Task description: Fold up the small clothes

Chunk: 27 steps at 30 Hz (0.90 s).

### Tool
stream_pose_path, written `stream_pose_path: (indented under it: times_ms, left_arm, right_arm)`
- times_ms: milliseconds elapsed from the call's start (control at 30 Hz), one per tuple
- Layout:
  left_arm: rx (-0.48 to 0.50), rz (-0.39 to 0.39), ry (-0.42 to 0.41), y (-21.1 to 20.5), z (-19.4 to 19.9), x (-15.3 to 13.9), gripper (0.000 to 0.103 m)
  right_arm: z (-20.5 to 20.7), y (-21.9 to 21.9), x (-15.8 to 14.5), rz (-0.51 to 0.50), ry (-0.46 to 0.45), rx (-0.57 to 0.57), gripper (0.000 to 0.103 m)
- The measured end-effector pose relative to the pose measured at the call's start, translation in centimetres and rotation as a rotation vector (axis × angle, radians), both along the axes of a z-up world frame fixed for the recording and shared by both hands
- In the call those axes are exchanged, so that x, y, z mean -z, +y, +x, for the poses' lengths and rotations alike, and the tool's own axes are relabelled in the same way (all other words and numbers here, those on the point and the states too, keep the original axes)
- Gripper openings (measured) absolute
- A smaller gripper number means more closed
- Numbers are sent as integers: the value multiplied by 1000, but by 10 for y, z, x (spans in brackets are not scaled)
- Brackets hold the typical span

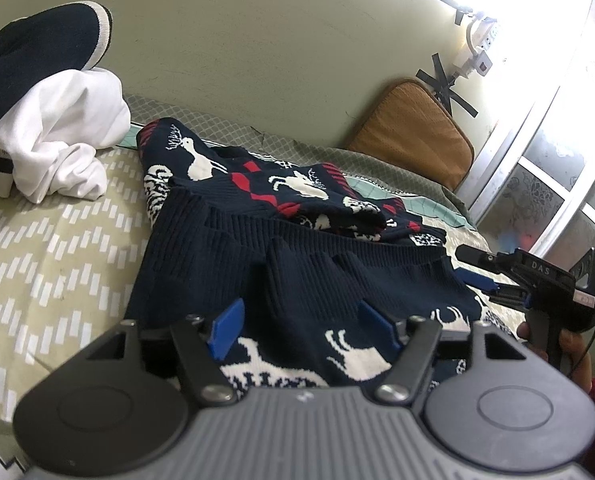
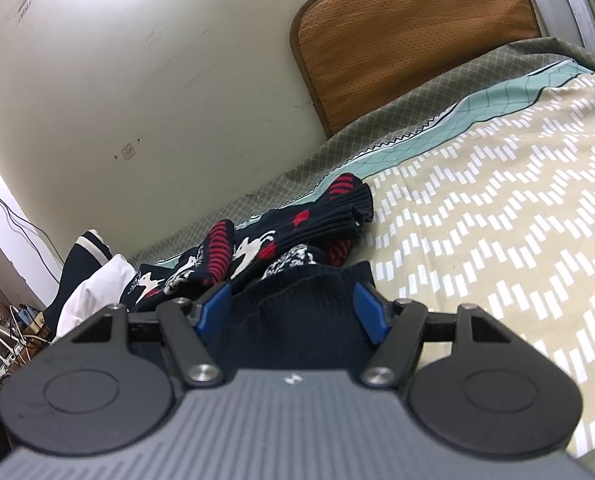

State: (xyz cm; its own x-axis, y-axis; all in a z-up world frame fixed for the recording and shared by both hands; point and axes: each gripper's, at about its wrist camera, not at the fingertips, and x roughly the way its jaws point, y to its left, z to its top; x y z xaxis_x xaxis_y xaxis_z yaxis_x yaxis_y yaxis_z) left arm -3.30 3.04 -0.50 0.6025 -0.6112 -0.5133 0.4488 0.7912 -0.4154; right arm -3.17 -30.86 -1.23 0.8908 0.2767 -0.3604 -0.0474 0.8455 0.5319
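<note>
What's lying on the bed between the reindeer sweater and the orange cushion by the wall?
Nothing but bedding: in the right wrist view, only bare bed cover runs from the reindeer sweater to the orange cushion.

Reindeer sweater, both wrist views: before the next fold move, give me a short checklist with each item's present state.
1. Reindeer sweater lies on the bedspread: ok.
2. Sweater spread flat: not ok, the far patterned part is bunched and folded over.
3. Left gripper jaws apart over the sweater's near edge: ok; whether the pads touch the knit, cannot tell.
4. Right gripper jaws apart with the dark ribbed hem between them: ok; firm pinch, cannot tell.
5. White garment and the dark garment with the striped band sit apart from the sweater, at the left: ok.
6. Bare bedspread right of the sweater in the right wrist view: ok.
</note>
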Motion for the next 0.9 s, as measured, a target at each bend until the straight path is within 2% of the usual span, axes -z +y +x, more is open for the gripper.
stream_pose_path:
  times_ms: [900]
  left_arm:
    - [0, 1, -1, -1, 0, 0, 67]
  right_arm:
    - [-1, 0, -1, 0, -2, -5, 70]
